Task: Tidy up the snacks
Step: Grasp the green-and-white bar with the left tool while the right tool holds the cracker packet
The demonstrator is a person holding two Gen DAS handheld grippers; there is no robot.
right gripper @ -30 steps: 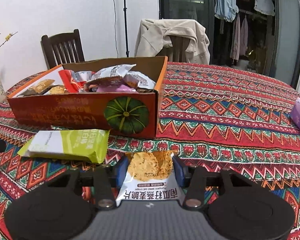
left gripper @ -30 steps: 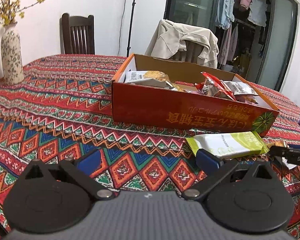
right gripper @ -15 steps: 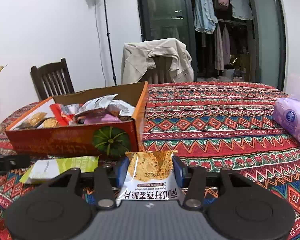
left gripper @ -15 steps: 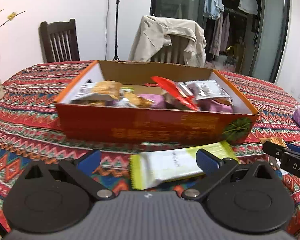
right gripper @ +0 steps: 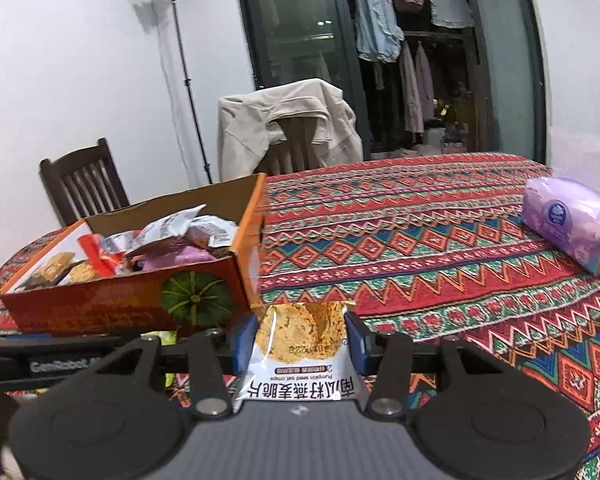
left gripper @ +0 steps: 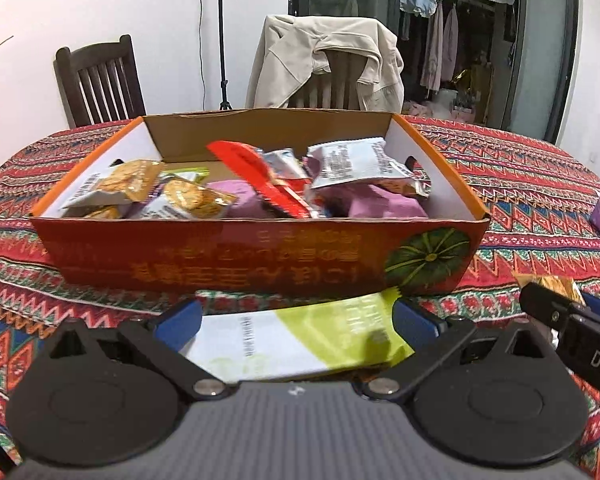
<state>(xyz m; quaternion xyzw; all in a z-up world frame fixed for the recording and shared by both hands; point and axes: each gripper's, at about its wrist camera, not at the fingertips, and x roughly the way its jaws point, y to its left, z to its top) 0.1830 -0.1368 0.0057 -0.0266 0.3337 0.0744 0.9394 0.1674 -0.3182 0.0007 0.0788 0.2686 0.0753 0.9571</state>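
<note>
Pinching white cracker packet (right gripper: 300, 354) reading "Pumpkin seed oat crisps" between right gripper (right gripper: 300, 340) pads, just beside orange pumpkin-print box (left gripper: 260, 256). Spreading left gripper (left gripper: 296, 320) fingers wide around green-white bar wrapper (left gripper: 296, 336) lying on tablecloth (left gripper: 540, 200), pads not pressing it.

Home dining room — patterned tablecloth (right gripper: 440, 240), wooden chair (left gripper: 100, 80), hanging clothes (right gripper: 384, 28)

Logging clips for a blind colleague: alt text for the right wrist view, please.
The right gripper holds a white oat-crisp snack packet in its jaws above the patterned red tablecloth. An orange cardboard box of snacks sits left; a purple tissue pack lies right.
</note>
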